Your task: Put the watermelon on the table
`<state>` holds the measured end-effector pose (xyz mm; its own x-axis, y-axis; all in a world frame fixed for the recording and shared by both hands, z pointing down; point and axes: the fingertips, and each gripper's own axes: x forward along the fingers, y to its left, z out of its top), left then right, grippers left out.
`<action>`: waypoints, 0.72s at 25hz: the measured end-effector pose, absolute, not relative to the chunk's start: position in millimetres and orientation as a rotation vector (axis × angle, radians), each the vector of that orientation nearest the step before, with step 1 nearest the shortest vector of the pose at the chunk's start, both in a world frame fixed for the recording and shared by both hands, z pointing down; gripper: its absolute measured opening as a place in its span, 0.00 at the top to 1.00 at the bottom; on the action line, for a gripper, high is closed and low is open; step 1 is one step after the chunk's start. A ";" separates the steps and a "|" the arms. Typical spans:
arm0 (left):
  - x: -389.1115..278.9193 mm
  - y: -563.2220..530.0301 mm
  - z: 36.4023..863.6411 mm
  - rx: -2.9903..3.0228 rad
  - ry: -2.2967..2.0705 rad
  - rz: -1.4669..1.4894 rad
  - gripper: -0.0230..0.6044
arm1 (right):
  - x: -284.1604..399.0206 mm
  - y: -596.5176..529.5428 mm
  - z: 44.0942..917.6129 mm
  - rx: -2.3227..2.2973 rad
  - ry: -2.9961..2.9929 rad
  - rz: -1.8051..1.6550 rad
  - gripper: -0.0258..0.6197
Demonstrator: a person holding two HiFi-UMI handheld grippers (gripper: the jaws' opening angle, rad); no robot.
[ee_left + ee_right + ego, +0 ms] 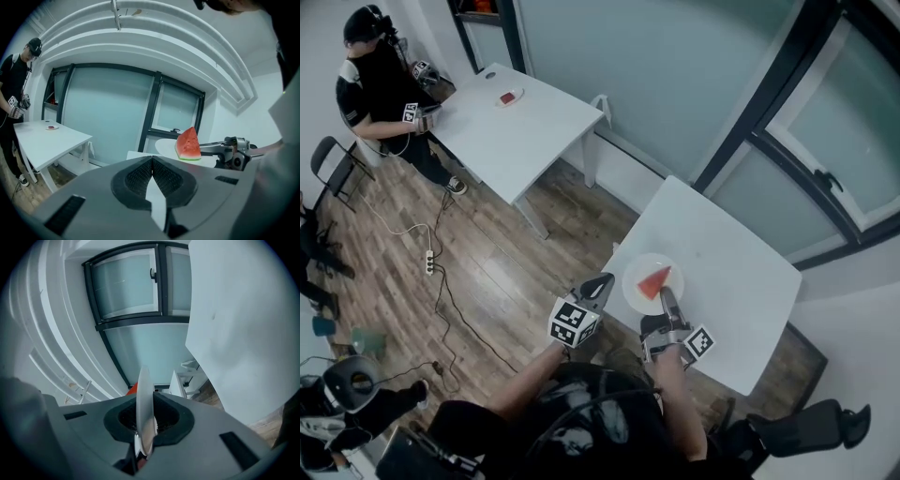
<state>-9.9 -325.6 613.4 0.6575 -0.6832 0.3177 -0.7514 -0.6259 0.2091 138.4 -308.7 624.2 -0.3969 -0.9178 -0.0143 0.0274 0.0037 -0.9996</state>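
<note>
**A:** What is at the far left?

**B:** In the head view, a second person (377, 82) in dark clothes sits at a far white table (539, 117), holding marker-cubed grippers of their own. A small plate (510, 97) with something red on it lies on that table. Below them is a wooden floor (492, 272) with a power strip (429, 263) and a trailing cable.

**A:** And nearer the middle?

**B:** The left gripper (602, 284) hangs over the floor, just left of the near table (736, 281). Its own view shows the left gripper (152, 161) with its jaws pressed together and nothing between them.

**A:** Where is the watermelon?

**B:** A red wedge, the watermelon slice (654, 280), stands on a round white plate (636, 292). From above, the plate overlaps the near table's left edge. I cannot tell whether it touches the tabletop. From the left gripper view, the watermelon slice (188, 144) stands upright, green rind down, on the white plate (164, 147).

**A:** What holds the plate?

**B:** The right gripper (665, 294) clamps the plate's rim from the wearer's side. In its own view the right gripper (143, 404) has both jaws tight on the white plate (143, 385), seen edge-on, with a red sliver of the watermelon slice (132, 389) peeking out beside it.

**A:** And at the right?

**B:** Dark-framed frosted windows (853, 131) sit behind the near table.
</note>
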 end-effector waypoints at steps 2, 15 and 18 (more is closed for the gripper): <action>-10.8 -343.3 621.5 2.580 -1.122 0.313 0.96 | 134.5 -330.5 637.0 -0.960 1.491 -1.493 0.91; -9.3 -412.0 684.9 2.521 -1.156 0.365 0.96 | 150.5 -442.8 790.2 -1.125 1.303 -1.495 0.91; -4.7 -418.5 698.6 2.481 -1.174 0.379 0.96 | 157.2 -458.4 819.2 -1.176 1.269 -1.511 0.91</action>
<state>-4.7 -418.5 698.6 0.6172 -0.6832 0.3901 -0.7824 -0.5852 0.2131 157.2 -458.4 819.2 -0.2276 -0.9626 0.1473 0.0211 -0.1561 -0.9875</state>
